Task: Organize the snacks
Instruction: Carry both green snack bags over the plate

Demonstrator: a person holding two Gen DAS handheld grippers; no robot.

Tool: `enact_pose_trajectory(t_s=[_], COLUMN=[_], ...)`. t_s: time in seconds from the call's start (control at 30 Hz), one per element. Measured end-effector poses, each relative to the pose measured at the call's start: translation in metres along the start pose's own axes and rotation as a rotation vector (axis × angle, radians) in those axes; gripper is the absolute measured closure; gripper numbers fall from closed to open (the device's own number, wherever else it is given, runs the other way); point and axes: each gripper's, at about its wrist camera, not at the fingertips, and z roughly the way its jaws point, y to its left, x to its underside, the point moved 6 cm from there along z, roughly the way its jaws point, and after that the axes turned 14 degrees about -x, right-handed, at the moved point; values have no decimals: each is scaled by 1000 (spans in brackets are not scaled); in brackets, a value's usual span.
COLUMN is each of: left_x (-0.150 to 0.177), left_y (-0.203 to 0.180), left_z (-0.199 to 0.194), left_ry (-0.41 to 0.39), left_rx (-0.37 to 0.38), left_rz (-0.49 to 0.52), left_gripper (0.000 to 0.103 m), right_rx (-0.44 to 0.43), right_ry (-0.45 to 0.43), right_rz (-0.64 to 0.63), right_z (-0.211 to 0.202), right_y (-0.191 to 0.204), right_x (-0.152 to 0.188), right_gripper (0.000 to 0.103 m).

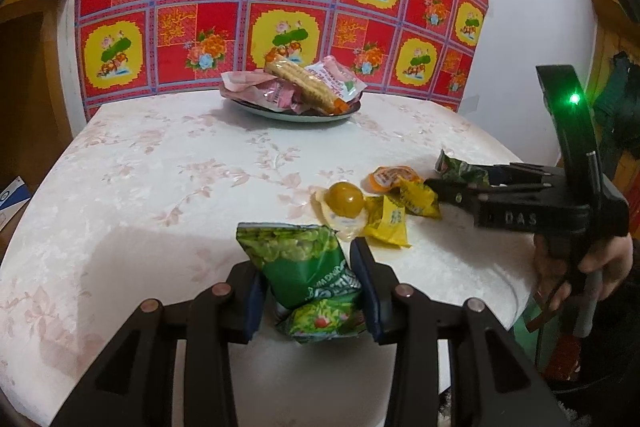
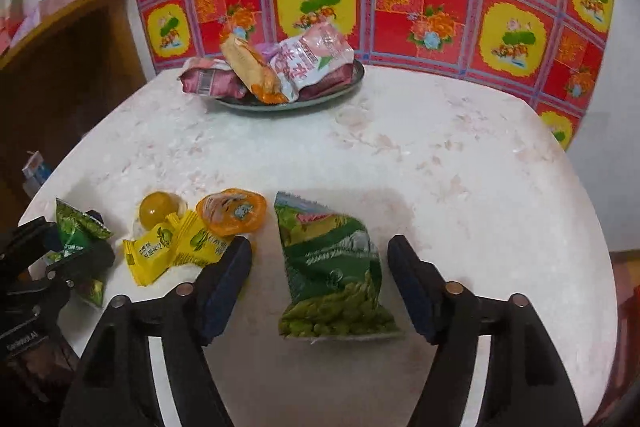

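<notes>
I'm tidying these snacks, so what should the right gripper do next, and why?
Probably close the right gripper on the green pea packet: it lies flat between the open jaws, untouched, while the left gripper already holds its own green snack bag. Other snacks sit on the plate.

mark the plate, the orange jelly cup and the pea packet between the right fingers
plate (image 2: 316, 101): right wrist view, bare front rim.
orange jelly cup (image 2: 232, 211): right wrist view, middle of lid.
pea packet (image 2: 332, 267): right wrist view, middle of front face.
</notes>
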Motion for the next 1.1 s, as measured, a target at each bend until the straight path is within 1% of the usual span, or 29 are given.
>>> enact_pose_trajectory(t_s=[0.03,0.07,0.13,0.23,0.3,0.4,0.47,0.5,0.57,0.6,0.67,0.77,0.83,0.87,0.97,1.1], left_x=[0,0,1,2,3,4,5,5,6,7,7,7,8,8,7,4], left_y=[0,0,1,1,3,8,11,10,7,7,8,9,9,10,7,1], left_z=[-1,-2,-3,-4,-5,-4,-4,-4,-5,-5,-5,-5,-6,-6,-8,-12], left_ry=[-1,-4,-7,-2,11,41,36,22,-3,-11,-14,-16,-31,-36,-30,-33], left_rx=[-5,-11,-18,-22,-22,-9,-4,-13,-33,-38,-30,-11,-6,-5,-18,-36], left_rz=[3,6,10,11,9,-29,-71,-74,-58,-60,-61,-51,-55,-56,-36,1], left_gripper=[62,63,63,62,62,62,62,62,62,62,62,63,63,63,65,65], right_rx=[5,8,-24,-4,-7,46,73,74,81,91,105,116,122,122,129,101], right_ry=[-17,-31,-54,-75,-66,-45,-30,-33,-51,-64,-90,-130,-158,-171,-178,-182], right_rz=[4,17,49,41,37,4,-17,-12,6,8,8,6,0,-10,-27,-20], right_z=[-2,-4,-11,-24,-30,-38,-39,-38,-38,-37,-36,-36,-36,-36,-36,-39], right_y=[-3,-7,-11,-10,-4,2,5,4,0,-2,-4,-5,-5,-4,-2,0], right_x=[0,0,3,14,25,35,38,38,37,36,37,37,38,39,39,37], right_gripper=[61,63,63,63,63,63,63,62,61,59,56,55,58,62,63,65])
